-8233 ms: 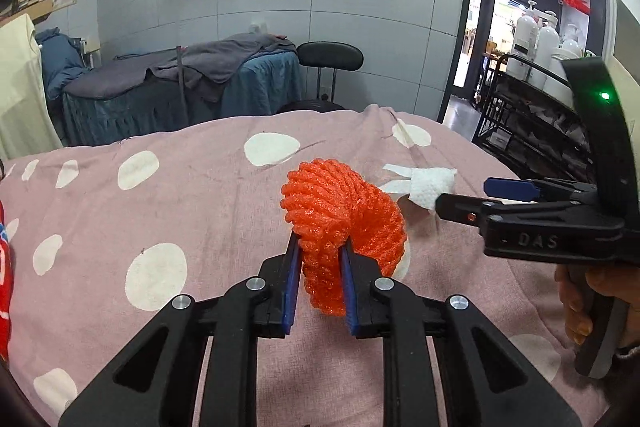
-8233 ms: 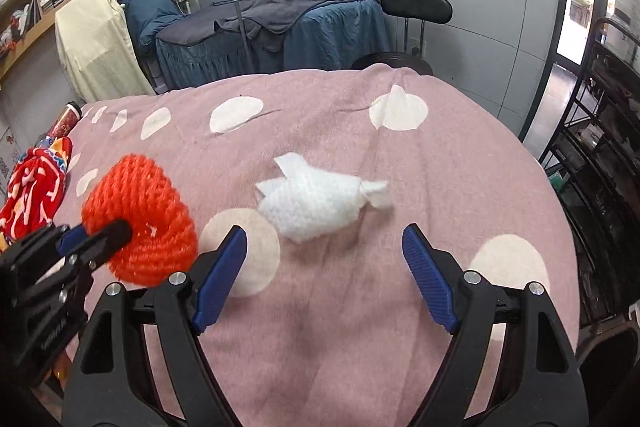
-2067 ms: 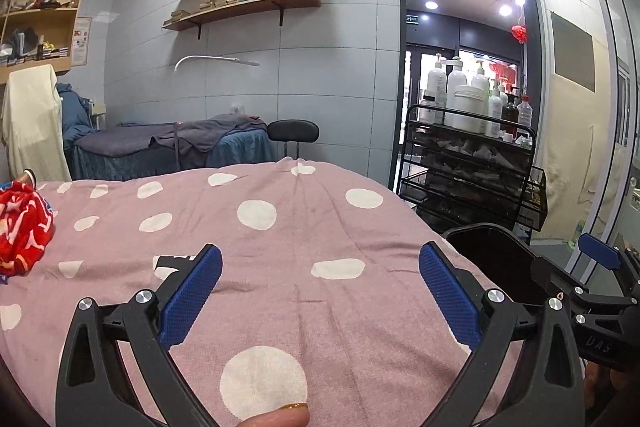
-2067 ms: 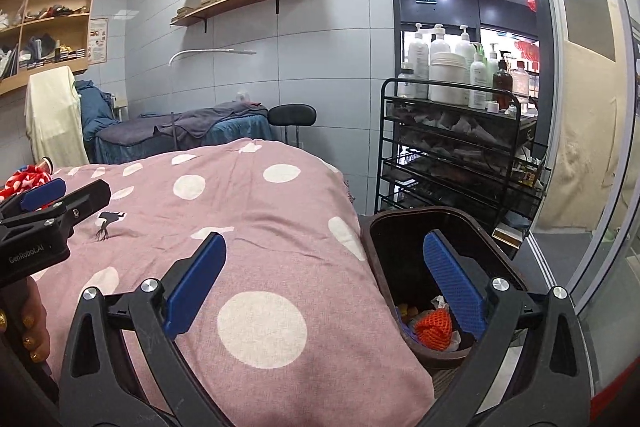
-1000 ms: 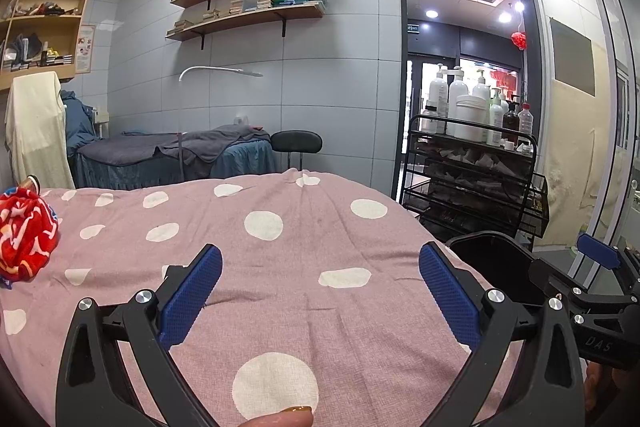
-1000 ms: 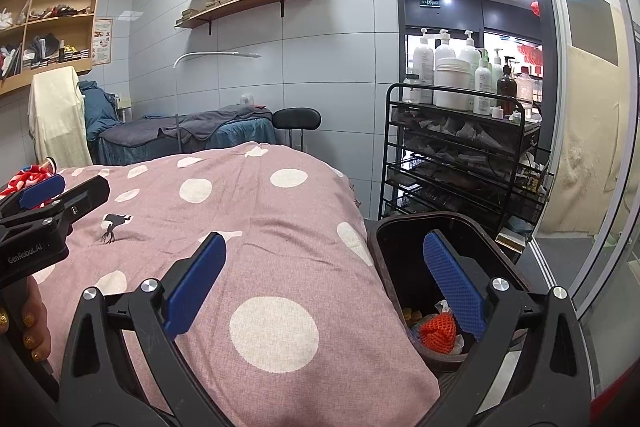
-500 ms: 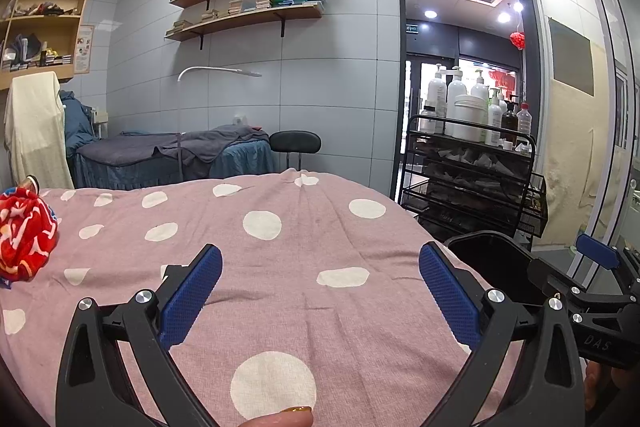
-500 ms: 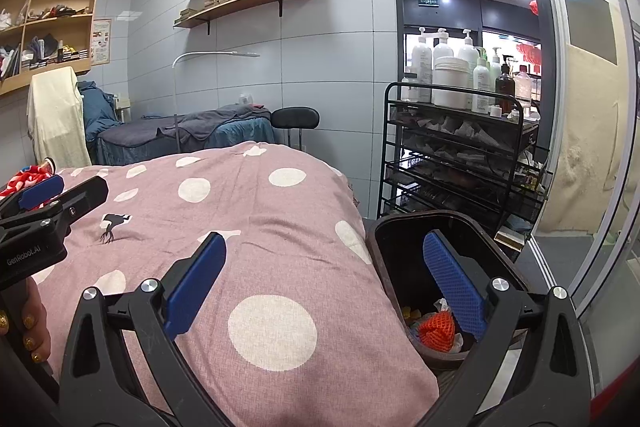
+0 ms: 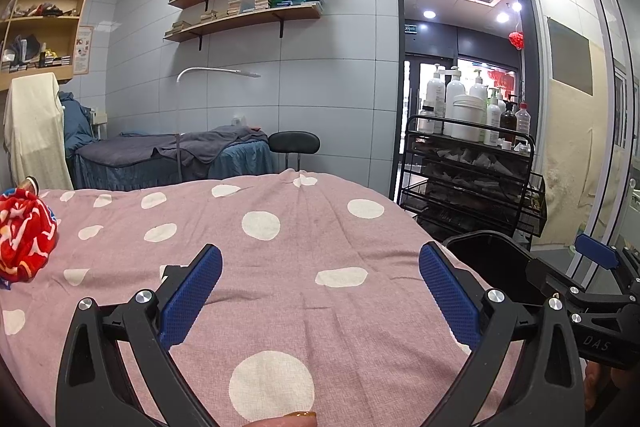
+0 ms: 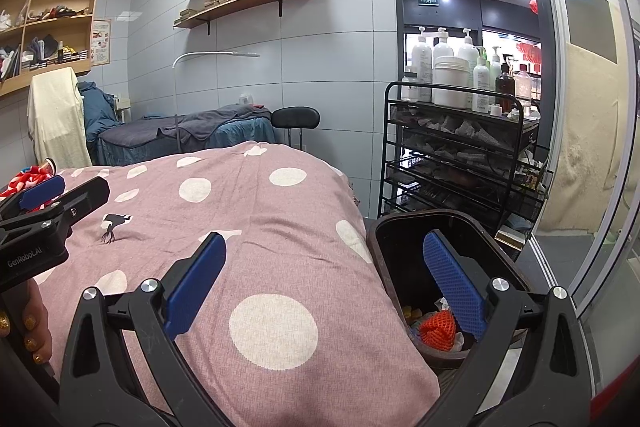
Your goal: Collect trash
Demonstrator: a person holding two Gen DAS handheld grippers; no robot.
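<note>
In bin (image 10: 384, 251): orange net (image 10: 437, 330), under right hand-held gripper (image 10: 322, 285).

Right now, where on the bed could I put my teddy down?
The pink spotted blanket is bare between the red cloth and the bin. The bin side is crowded: trash sits inside, and the black cart stands behind.

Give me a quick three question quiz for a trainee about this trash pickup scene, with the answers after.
1. True or false: the left gripper is open with nothing between its fingers.
2. Where is the orange foam net? A) on the bedspread B) in the dark bin C) on the black cart
3. What pattern does the pink bedspread carry?

Key: 1 true. 2 B. 3 white dots.
</note>
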